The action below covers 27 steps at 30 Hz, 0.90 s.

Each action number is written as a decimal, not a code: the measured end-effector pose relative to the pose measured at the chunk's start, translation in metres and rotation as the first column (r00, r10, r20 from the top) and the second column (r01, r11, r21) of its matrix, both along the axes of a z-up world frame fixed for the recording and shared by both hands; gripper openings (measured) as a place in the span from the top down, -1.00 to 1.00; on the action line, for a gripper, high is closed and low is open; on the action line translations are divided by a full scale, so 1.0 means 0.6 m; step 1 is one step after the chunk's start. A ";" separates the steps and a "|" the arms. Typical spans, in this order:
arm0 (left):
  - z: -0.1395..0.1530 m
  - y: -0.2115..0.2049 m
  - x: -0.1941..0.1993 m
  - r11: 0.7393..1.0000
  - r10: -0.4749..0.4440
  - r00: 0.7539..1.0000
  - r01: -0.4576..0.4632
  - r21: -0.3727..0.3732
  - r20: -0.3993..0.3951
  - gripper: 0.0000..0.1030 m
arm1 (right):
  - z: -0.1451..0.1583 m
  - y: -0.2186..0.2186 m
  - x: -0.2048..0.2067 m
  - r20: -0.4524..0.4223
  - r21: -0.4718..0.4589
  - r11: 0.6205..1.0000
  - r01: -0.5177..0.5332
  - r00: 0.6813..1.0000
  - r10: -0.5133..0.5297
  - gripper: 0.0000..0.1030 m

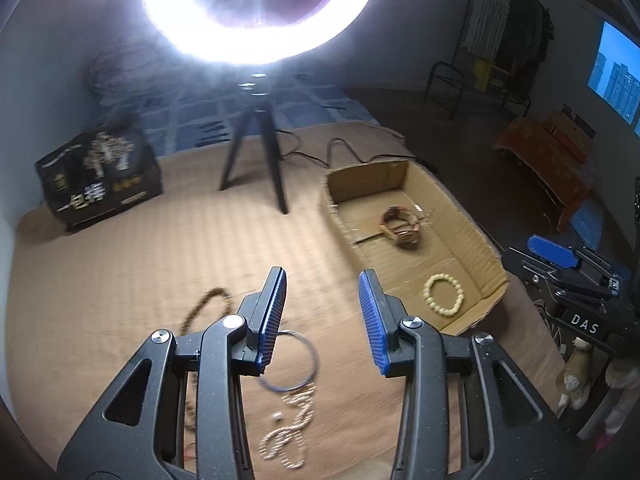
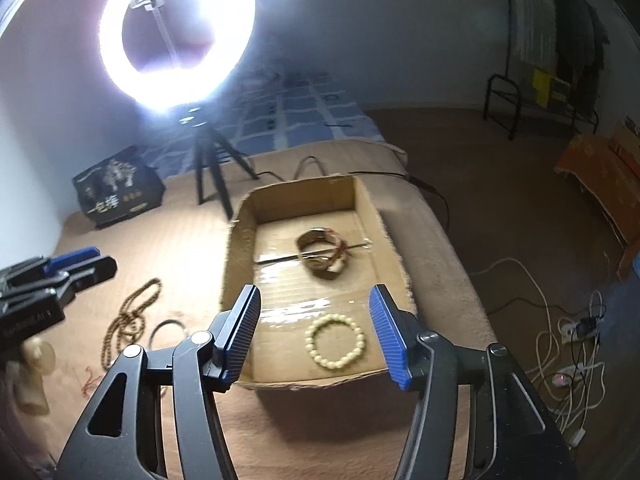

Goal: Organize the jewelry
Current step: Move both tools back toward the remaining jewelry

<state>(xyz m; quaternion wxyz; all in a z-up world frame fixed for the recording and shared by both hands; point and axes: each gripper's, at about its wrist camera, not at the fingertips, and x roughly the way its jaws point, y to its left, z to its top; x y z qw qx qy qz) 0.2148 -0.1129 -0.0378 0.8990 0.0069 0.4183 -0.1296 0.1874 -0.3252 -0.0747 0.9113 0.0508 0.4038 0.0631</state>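
Note:
A shallow cardboard box (image 1: 468, 224) (image 2: 240, 240) lies on a tan mat. In it are a cream bead bracelet (image 1: 443, 294) (image 2: 335, 341) and a pile of brown bangles (image 1: 402, 227) (image 2: 322, 254). On the mat lie a brown bead necklace (image 1: 206, 304) (image 2: 130, 312), a thin dark hoop (image 1: 298, 364) (image 2: 166, 330) and a pearl strand (image 1: 288, 428). My left gripper (image 1: 323, 278) is open and empty above the hoop. My right gripper (image 2: 316, 294) is open and empty above the box's near end, over the cream bracelet.
A lit ring light on a black tripod (image 1: 256, 148) (image 2: 212, 168) stands at the back of the mat. A black printed box (image 1: 100, 176) (image 2: 118, 188) sits at the back left. Cables (image 2: 568, 360) lie on the floor to the right.

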 end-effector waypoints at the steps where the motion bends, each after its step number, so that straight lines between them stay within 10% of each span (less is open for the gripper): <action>1: 0.003 0.016 -0.004 1.000 0.010 1.000 -0.010 -0.002 -0.002 0.26 | 0.002 0.007 -0.002 0.001 0.003 1.000 -0.011 1.000 0.011 -0.26; 27: -0.101 0.253 -0.124 0.999 0.038 0.973 -0.044 -0.023 -0.228 0.26 | -0.050 0.201 -0.007 -0.145 0.038 0.961 -0.275 0.950 0.277 -0.32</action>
